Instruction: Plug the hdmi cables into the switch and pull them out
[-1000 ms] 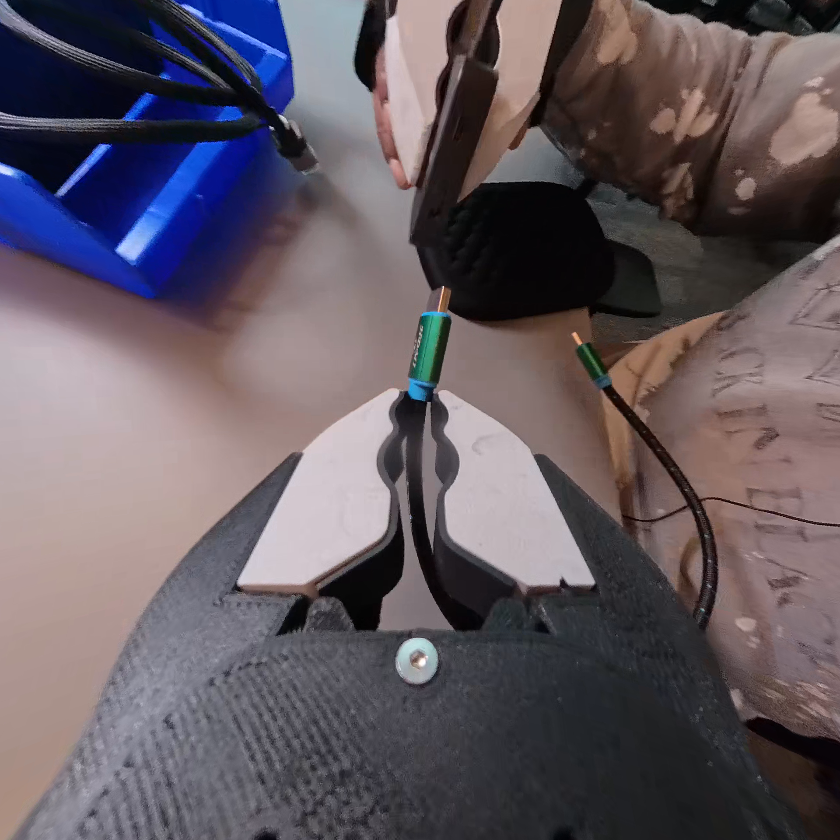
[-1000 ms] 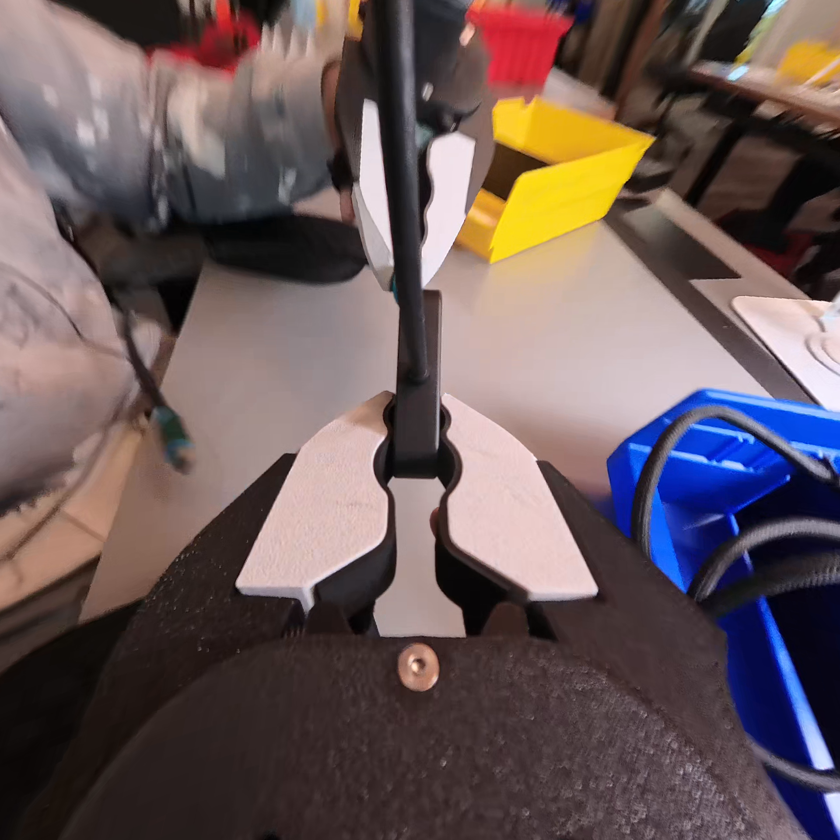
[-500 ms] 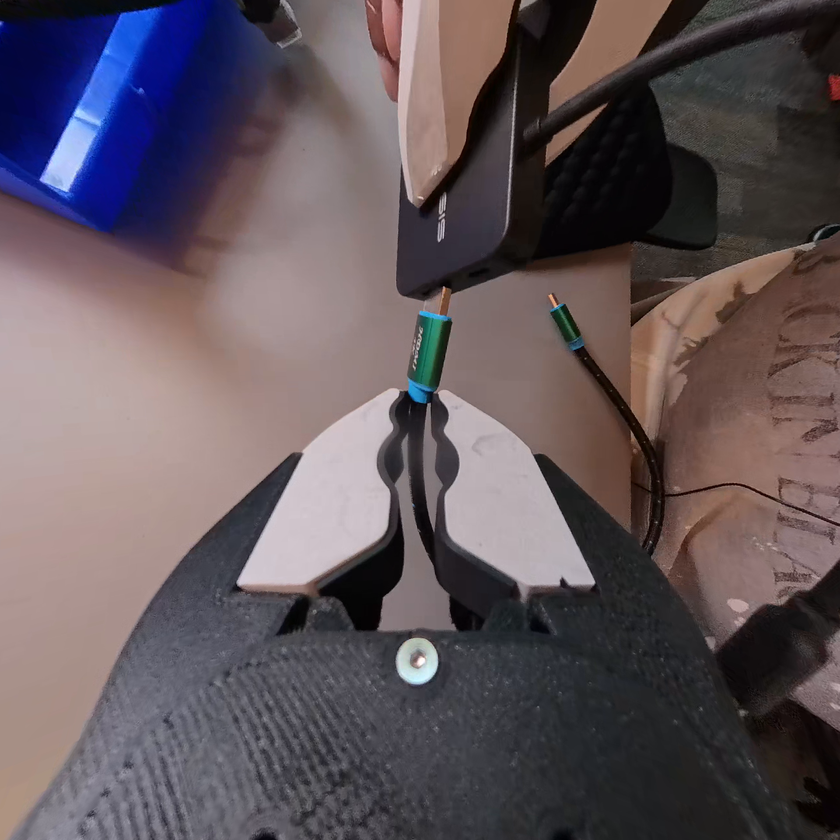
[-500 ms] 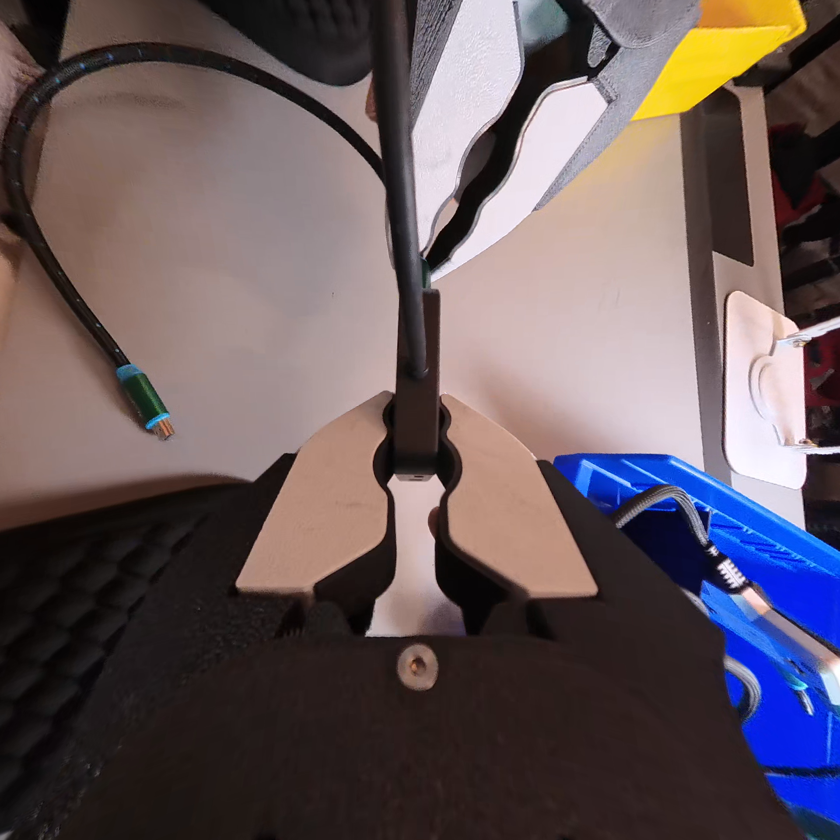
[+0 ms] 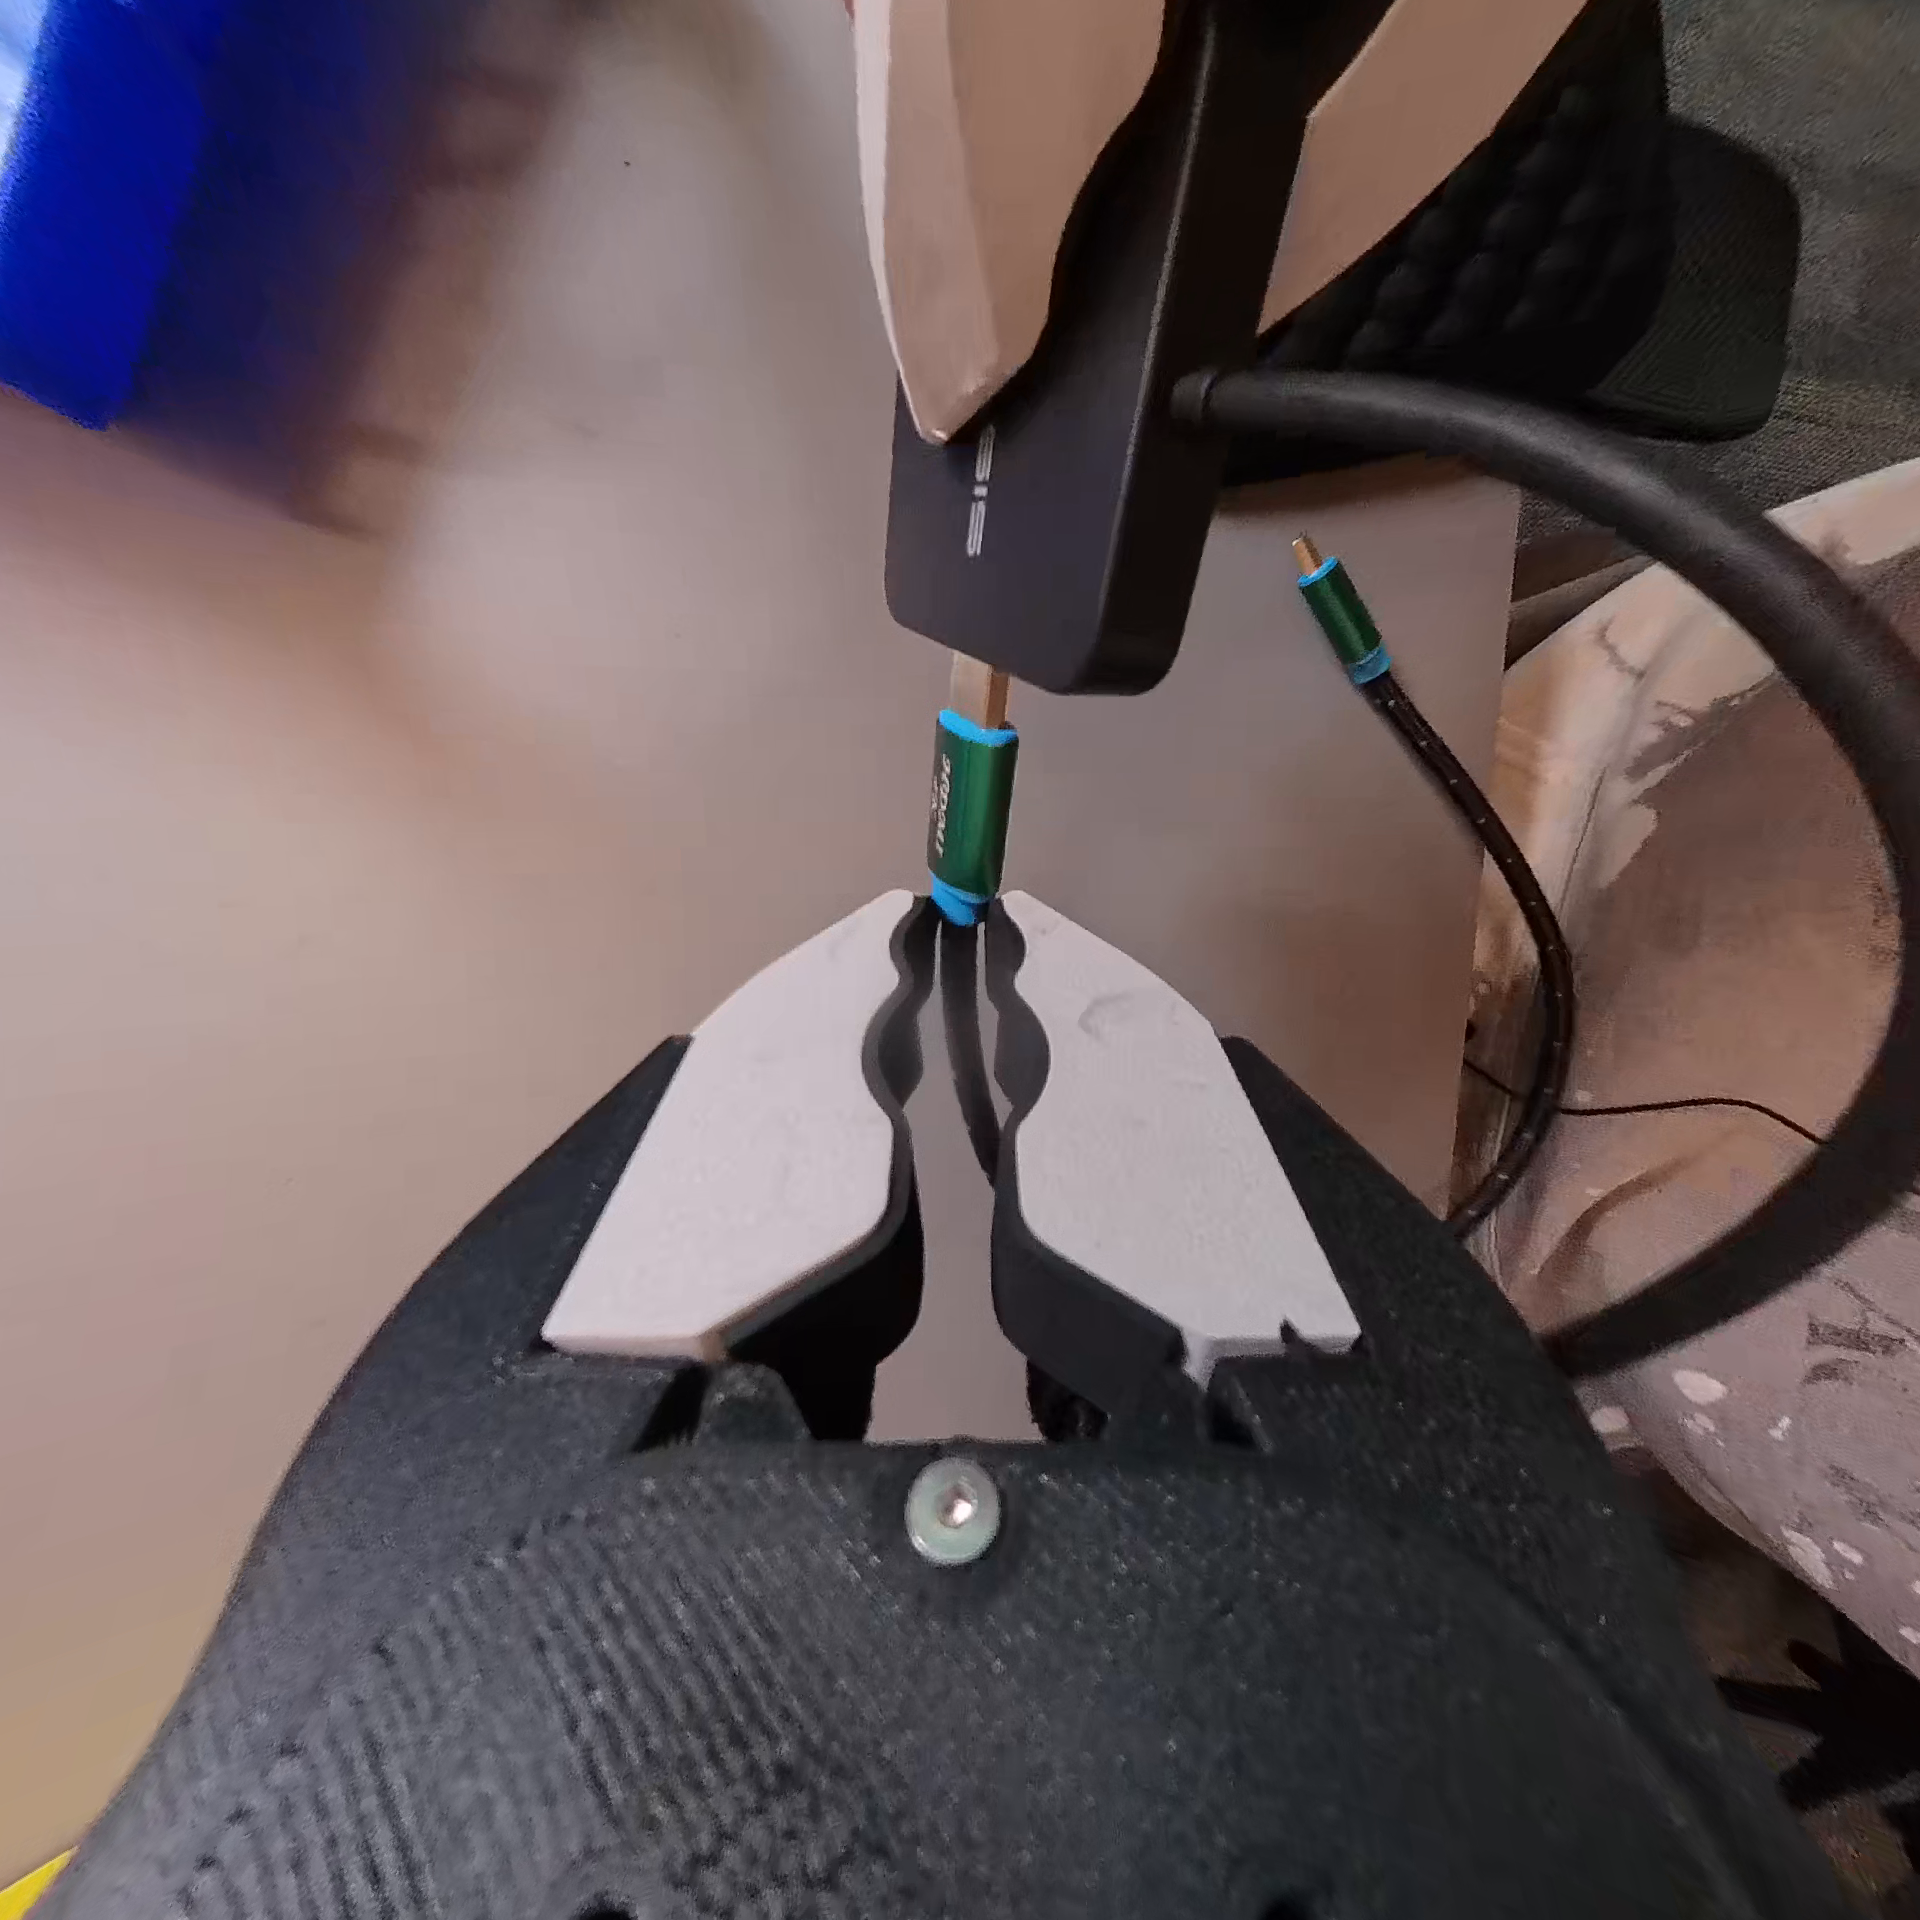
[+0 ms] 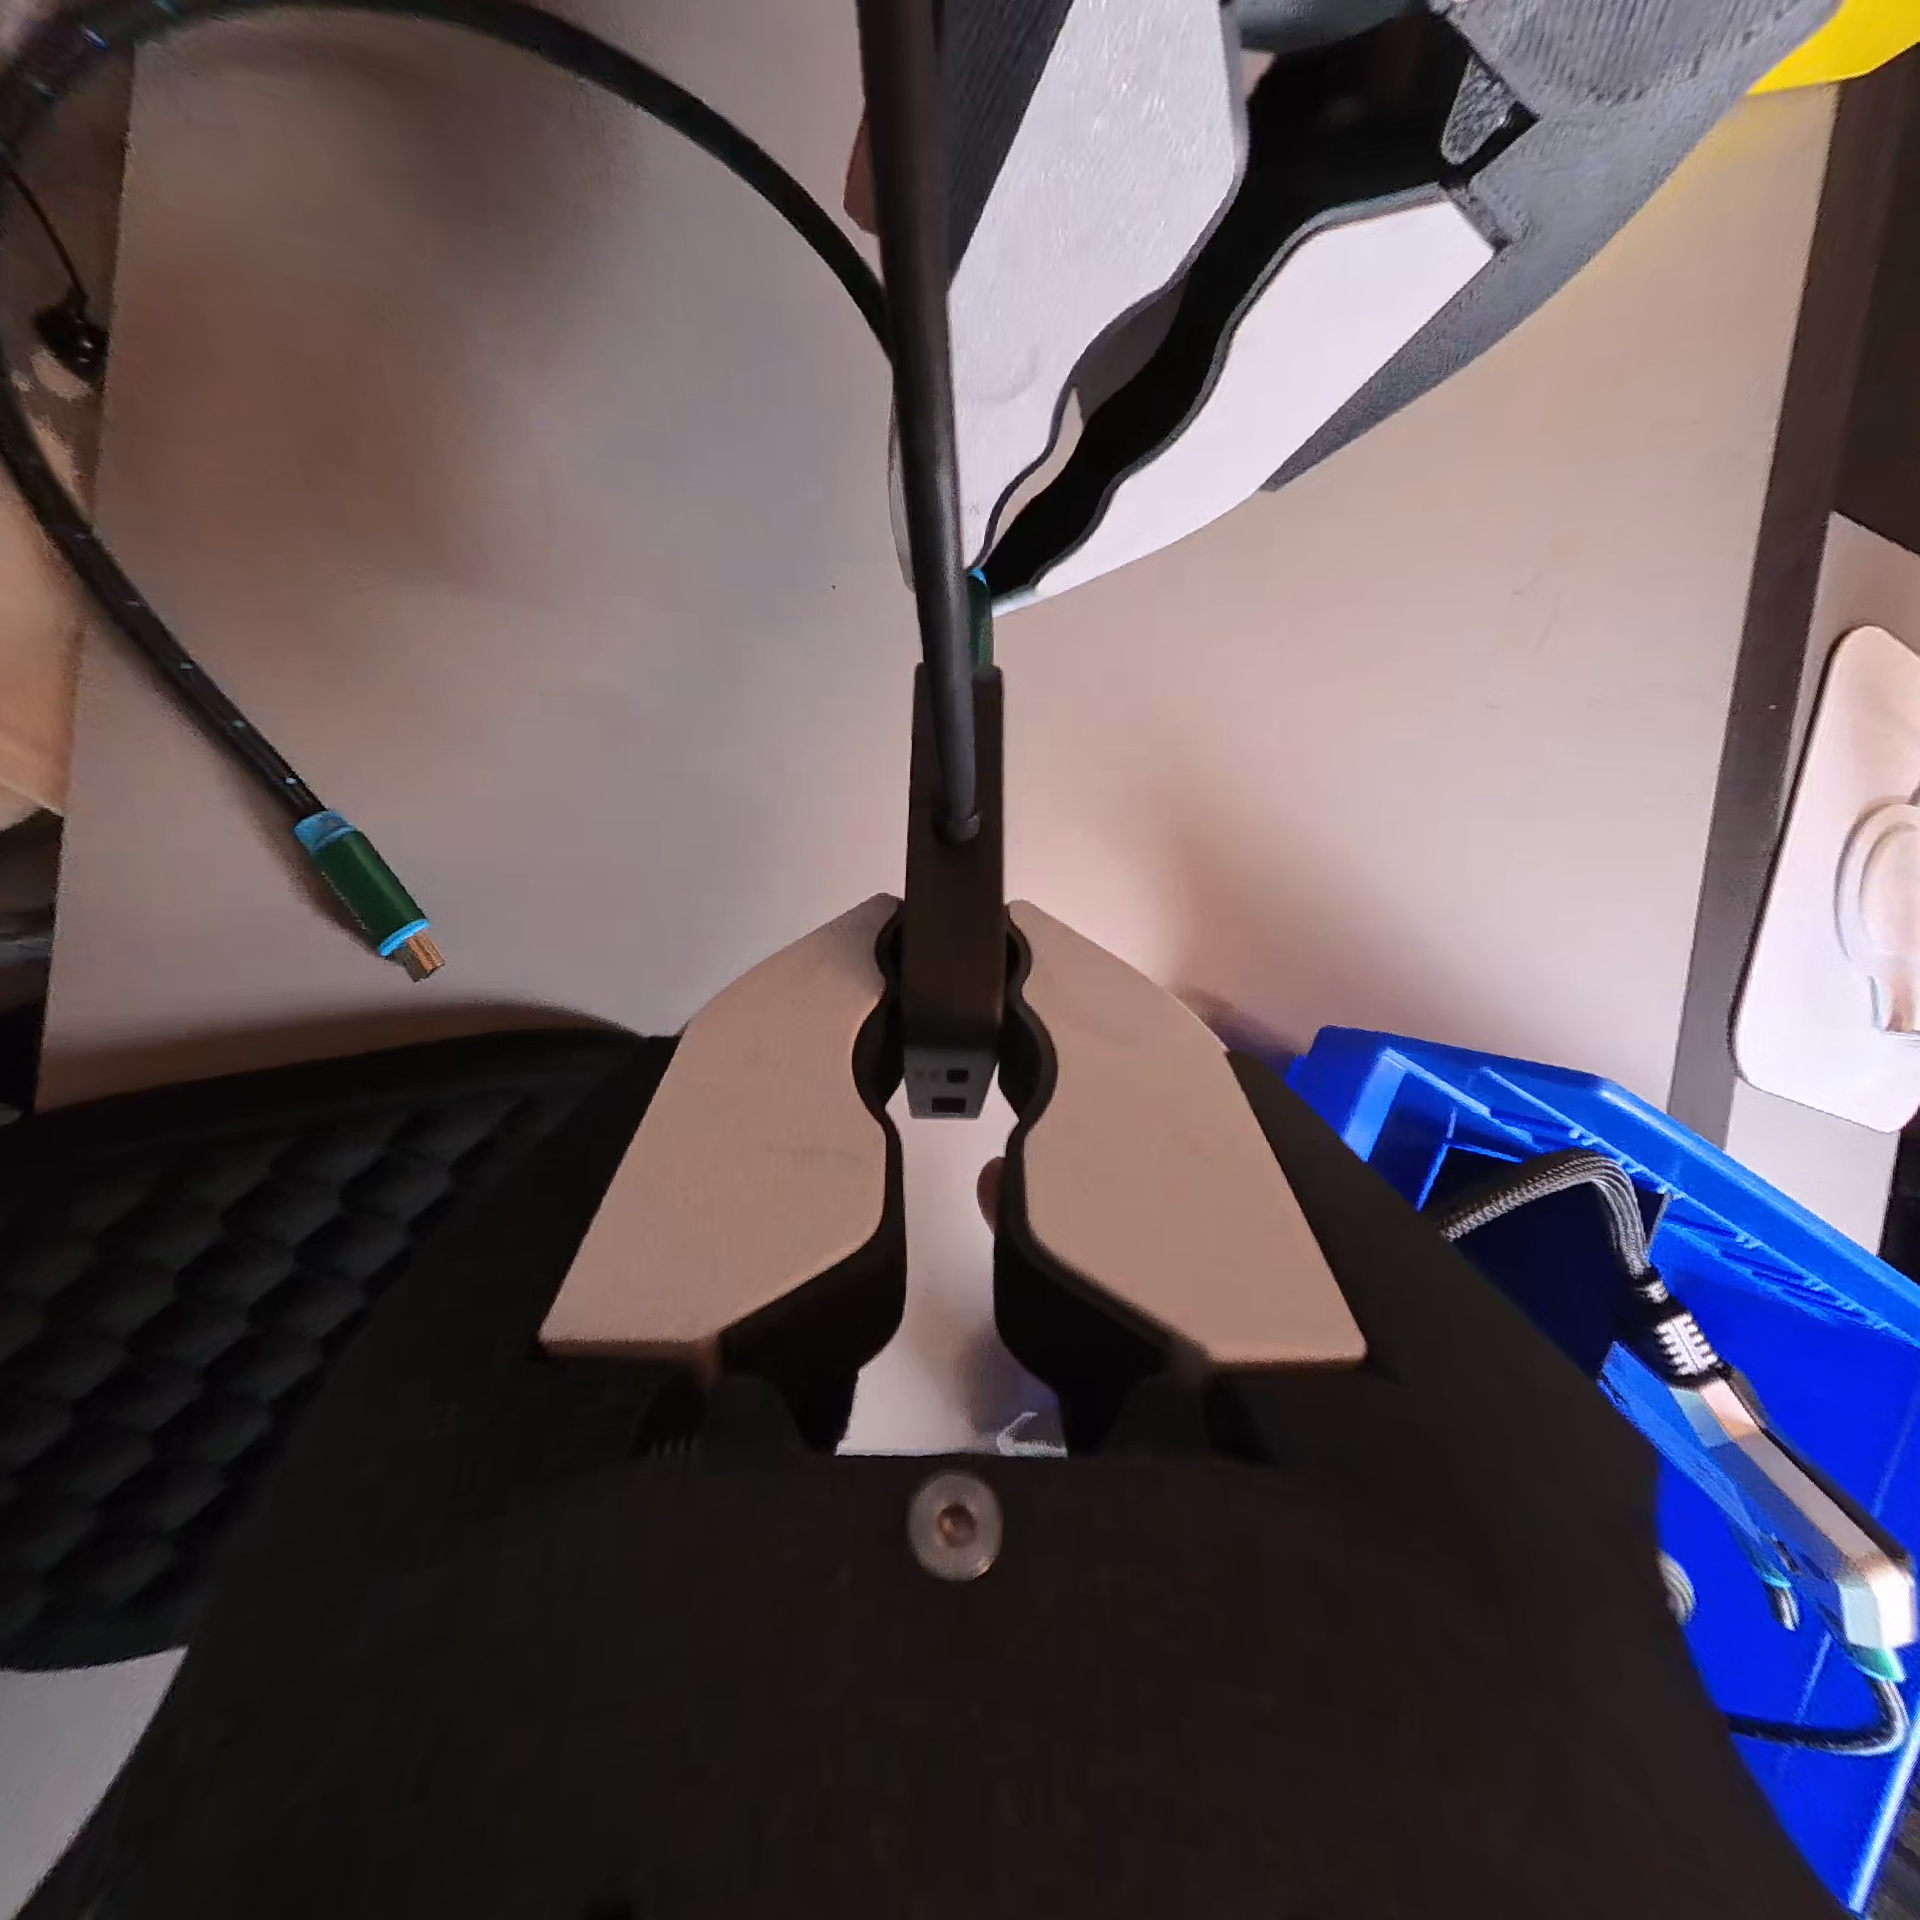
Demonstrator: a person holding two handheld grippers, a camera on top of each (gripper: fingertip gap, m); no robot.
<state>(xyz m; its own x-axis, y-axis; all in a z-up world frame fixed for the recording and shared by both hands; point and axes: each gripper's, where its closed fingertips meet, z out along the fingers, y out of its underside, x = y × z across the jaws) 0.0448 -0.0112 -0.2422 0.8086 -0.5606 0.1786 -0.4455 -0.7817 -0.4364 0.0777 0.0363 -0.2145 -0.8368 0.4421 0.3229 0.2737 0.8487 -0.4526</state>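
Workshop or lab bench: pale desk, blue parts bin of cables, yellow bin, black chair.

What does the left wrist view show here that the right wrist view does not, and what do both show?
Only the left wrist view shows the green plug's metal tip at the edge of the black switch, some metal still exposed, and the left claw shut on the cable just behind the plug.

Only the right wrist view shows the right claw shut on the switch's other end, the small ports there, and the cable ends in the blue bin.

Both show the switch, its thick black lead, and the loose second green plug over the table.
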